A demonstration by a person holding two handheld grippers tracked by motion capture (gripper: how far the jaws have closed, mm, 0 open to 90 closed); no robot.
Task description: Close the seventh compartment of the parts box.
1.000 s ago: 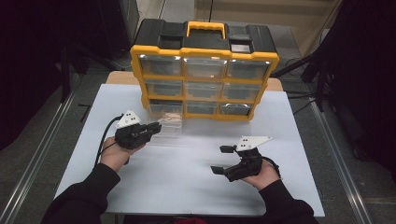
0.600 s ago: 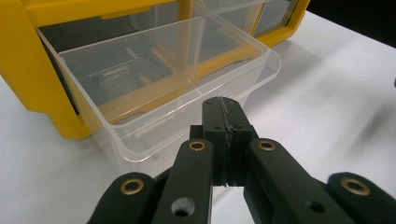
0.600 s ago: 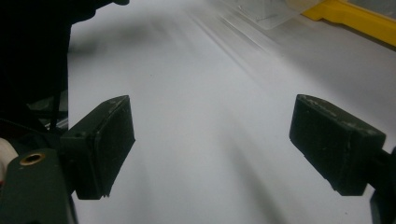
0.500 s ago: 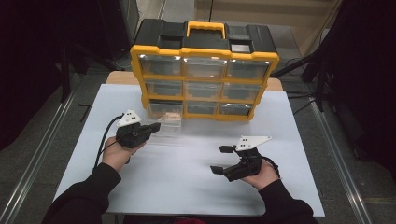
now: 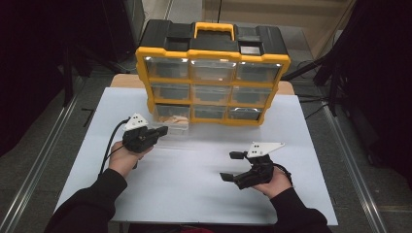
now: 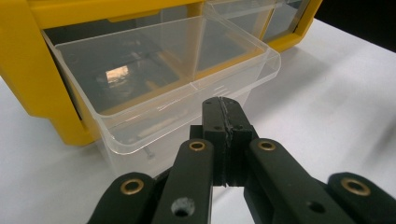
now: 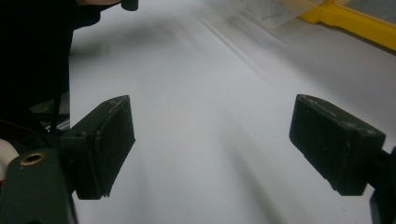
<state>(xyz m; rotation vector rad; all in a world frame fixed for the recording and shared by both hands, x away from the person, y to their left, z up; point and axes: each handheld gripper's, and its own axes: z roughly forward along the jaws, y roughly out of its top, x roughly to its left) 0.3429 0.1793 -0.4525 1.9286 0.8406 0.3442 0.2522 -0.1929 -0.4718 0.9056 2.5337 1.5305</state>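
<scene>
A clear plastic drawer (image 6: 173,88) is seen pulled partway out of the bottom-left slot of the yellow organizer (image 5: 212,82), at the desk's 11 o'clock; small, indistinct items are held inside.

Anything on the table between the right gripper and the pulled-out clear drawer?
Nothing. In the high view, the stretch from the right gripper to the clear drawer is bare white table; the right gripper view agrees.
</scene>
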